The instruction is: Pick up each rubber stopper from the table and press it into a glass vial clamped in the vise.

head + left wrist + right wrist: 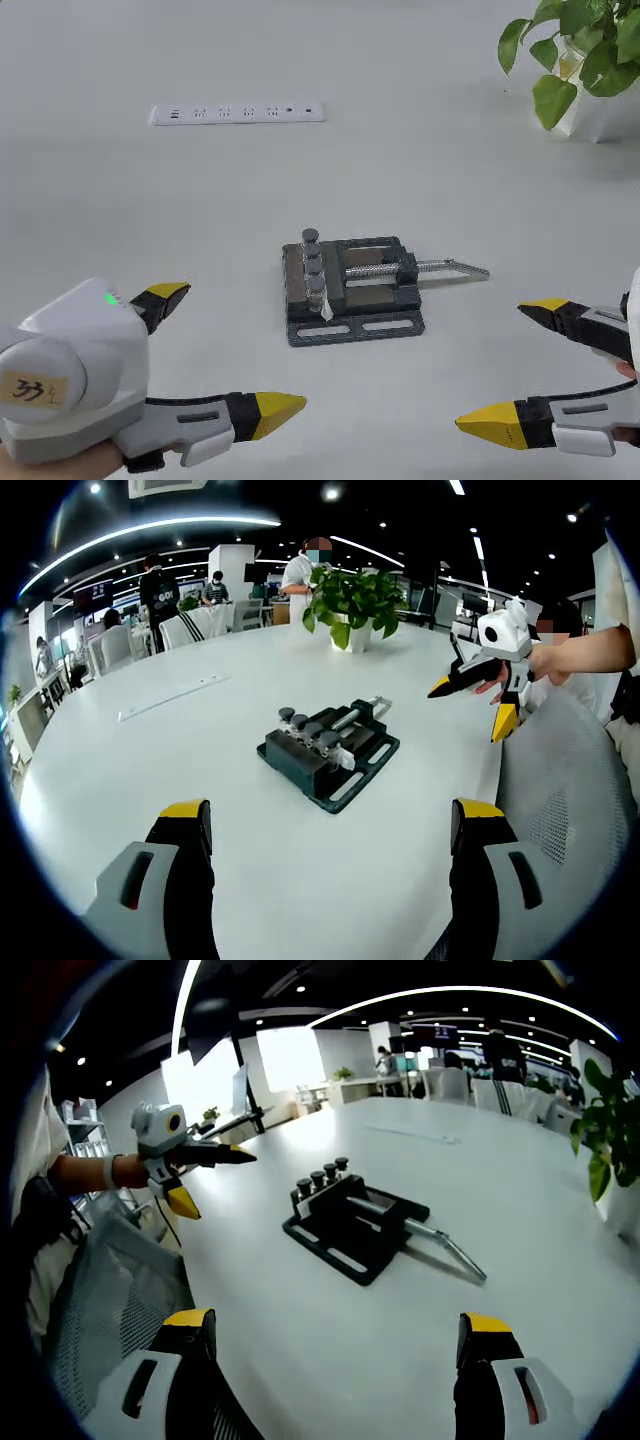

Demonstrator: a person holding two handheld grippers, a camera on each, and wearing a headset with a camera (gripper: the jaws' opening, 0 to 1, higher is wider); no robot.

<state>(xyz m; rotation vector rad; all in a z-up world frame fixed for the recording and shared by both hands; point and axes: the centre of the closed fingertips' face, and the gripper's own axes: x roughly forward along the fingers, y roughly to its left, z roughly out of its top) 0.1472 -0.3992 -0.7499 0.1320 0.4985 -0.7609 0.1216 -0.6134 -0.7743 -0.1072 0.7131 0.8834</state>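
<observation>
Both grippers hover low in the head view, and both are spread wide with nothing between the jaws: the left gripper (220,350) at lower left, the right gripper (515,362) at lower right. Dead centre between them, a little higher in the frame, sits the vise (375,290). The vials (314,268) are clamped in a short row on its left side, and that row runs top to bottom in the picture. Dark stoppers (311,236) appear to cap the vials already, though the nearest end of the row is too small to read for certain. The row lies up and to the right of the left gripper, which looks the nearer of the two. The right gripper faces the screw handle (455,267), which pokes out toward the right edge, so an approach from that side would have to clear it. There is open table (150,200) all round the vise. The power strip (237,113) at upper left and the plant (575,45) at upper right are both well apart from the work.
</observation>
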